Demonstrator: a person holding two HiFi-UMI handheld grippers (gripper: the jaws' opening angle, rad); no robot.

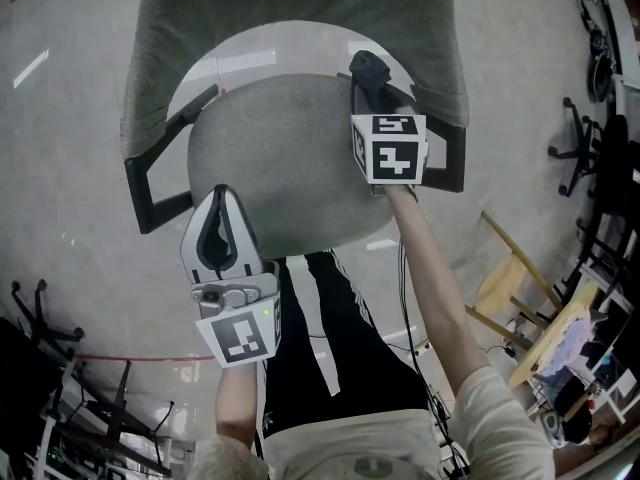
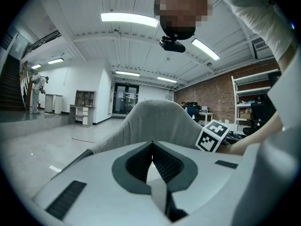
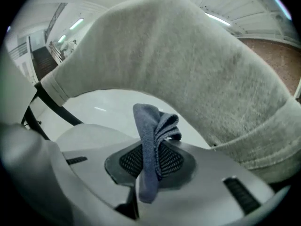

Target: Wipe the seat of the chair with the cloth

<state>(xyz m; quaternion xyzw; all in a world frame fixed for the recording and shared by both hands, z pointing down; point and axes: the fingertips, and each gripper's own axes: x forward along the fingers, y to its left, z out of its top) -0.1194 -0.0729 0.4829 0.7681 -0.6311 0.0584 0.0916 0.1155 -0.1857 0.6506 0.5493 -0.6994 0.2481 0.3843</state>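
Chair seat [image 1: 285, 158], grey and rounded, fills the middle of the head view; over the seat's front left edge is the left gripper [image 1: 222, 200], its jaws pressed together with nothing between them; at the seat's back right, just in front of the grey backrest [image 1: 300, 8], the right gripper [image 1: 366, 72] has its jaws clamped on a folded blue-grey cloth [image 3: 149, 145], which sticks out past the jaws; whether the cloth touches the seat cannot be told.

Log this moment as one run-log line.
right gripper: shut on cloth | left gripper: shut, empty | cloth: at far right edge of seat
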